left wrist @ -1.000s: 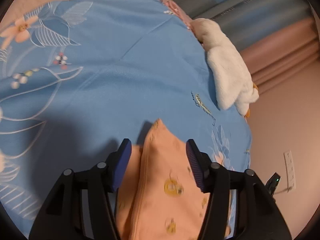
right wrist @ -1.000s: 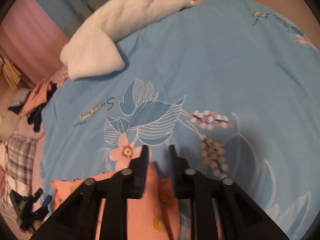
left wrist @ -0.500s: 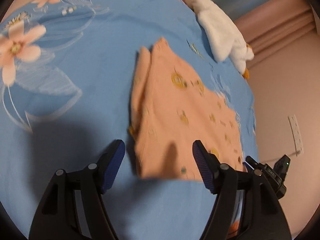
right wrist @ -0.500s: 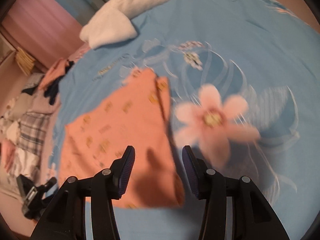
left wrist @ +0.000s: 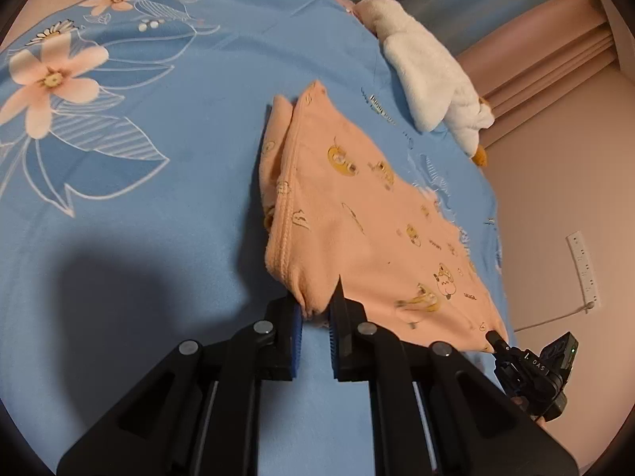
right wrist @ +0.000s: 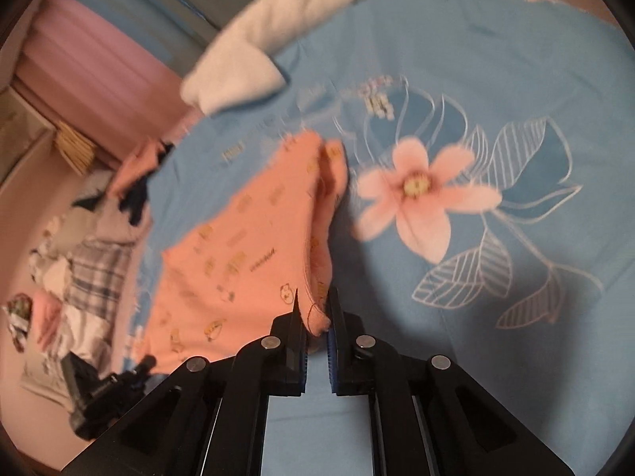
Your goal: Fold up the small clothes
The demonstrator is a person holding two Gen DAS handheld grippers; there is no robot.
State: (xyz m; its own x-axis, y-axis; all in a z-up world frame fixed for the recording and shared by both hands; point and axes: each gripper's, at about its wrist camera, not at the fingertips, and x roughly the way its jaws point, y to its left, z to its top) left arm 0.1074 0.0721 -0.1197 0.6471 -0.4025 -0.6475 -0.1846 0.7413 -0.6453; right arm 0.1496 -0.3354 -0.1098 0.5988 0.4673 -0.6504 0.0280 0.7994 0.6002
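Two handheld grippers pinch opposite near corners of a small orange garment [left wrist: 357, 214] spread flat on a blue floral bedsheet [left wrist: 166, 246]. The left gripper [left wrist: 315, 309] is closing, its blue-padded fingers [left wrist: 295, 333] narrowed onto the corner at the garment's ribbed hem. The right gripper [right wrist: 315, 313] has its jaws clamped tight on the other corner, where a fold of the orange cloth [right wrist: 246, 261] bunches between the pads.

The garment is printed with small cartoon animals and short words; the lettering is too small and too blurred to read with any confidence. A line of script is printed on the sheet near the garment's far edge [left wrist: 381, 109], also illegible. From the left wrist view the tip of the other gripper touches the garment's far corner, and white characters on its black body [left wrist: 535, 369] appear to read "DAS".

A white plush toy [left wrist: 432, 83] with an orange foot lies on the sheet beyond the garment, near pink curtains [left wrist: 547, 47]. A white power strip [left wrist: 583, 261] hangs on the wall beside the bed. The right wrist view, partly blurred, shows a heap of other clothes [right wrist: 79, 273], some plaid, off the bed's edge, and a large pink flower [right wrist: 420, 194] printed on the sheet just beside the garment.
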